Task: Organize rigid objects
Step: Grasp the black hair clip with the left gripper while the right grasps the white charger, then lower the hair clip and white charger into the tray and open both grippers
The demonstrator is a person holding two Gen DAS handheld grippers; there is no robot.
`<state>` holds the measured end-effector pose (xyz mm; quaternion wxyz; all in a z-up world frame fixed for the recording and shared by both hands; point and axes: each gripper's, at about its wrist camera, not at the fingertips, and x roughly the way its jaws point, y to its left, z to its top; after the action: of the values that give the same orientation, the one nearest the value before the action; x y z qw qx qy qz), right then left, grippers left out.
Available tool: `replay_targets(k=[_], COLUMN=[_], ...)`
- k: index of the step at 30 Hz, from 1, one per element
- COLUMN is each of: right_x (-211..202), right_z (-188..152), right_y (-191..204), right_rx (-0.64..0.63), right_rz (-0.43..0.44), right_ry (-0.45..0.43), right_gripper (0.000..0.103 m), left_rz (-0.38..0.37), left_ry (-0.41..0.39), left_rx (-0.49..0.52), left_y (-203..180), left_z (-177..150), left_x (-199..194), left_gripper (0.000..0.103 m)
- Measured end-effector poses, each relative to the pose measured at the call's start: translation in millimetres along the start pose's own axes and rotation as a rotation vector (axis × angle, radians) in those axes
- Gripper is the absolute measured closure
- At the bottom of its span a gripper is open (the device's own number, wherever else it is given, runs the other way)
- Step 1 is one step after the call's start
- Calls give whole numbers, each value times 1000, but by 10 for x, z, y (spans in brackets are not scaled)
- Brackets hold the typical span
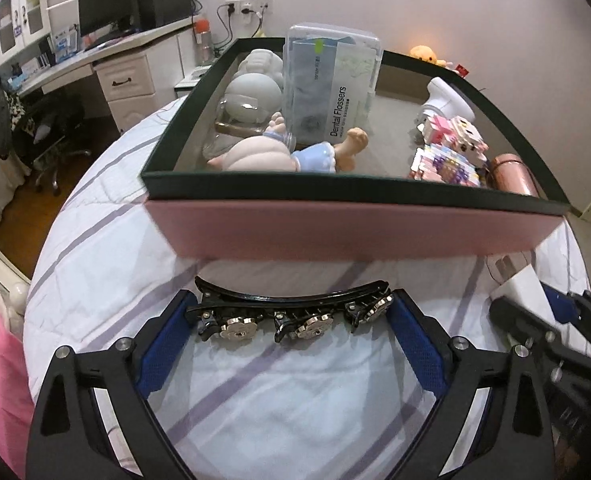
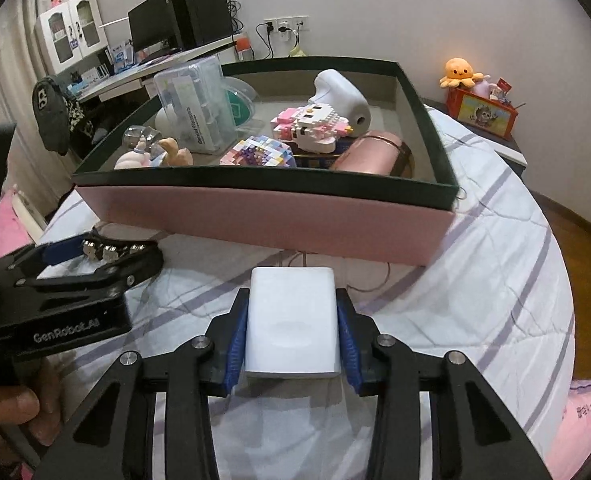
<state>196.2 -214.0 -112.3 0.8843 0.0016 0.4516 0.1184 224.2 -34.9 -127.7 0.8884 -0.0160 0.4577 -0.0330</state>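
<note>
A pink box with a dark green rim (image 1: pixel 351 232) (image 2: pixel 263 220) stands on the bed and holds a doll (image 1: pixel 279 152), a dental flossers case (image 1: pixel 331 80) (image 2: pixel 199 108), brick figures (image 1: pixel 451 148) (image 2: pixel 315 124) and a rose-gold bottle (image 1: pixel 513 174) (image 2: pixel 371 156). My left gripper (image 1: pixel 291 316) is shut on a black hair clip with metal flowers (image 1: pixel 295 312), held endwise between its blue pads just before the box; it also shows in the right wrist view (image 2: pixel 111 252). My right gripper (image 2: pixel 293 336) is shut on a white rectangular device (image 2: pixel 293 320), low in front of the box.
The bed has a white cover with purple stripes (image 1: pixel 279 400) (image 2: pixel 495 264). A desk with a monitor (image 1: pixel 107 8) and a chair (image 1: pixel 51 128) stand at the left. A side table with an orange plush octopus (image 2: pixel 459 70) stands at the right.
</note>
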Motion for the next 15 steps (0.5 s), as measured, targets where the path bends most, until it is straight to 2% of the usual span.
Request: replay_targets(k=[6,15], right_x=[-207,-578], right_z=[36,427], right_y=[-18,94], right_rx=[26,-3], right_rz=[47,89], right_ry=[-36,-157], right_gripper=[62,62], left_rz=[3,3], left_ry=[-41,-176], left_rx=[-5,-2], left_y=[123,253], left_z=[-21,304], left_x=[-269,-734], left_gripper=[7,7])
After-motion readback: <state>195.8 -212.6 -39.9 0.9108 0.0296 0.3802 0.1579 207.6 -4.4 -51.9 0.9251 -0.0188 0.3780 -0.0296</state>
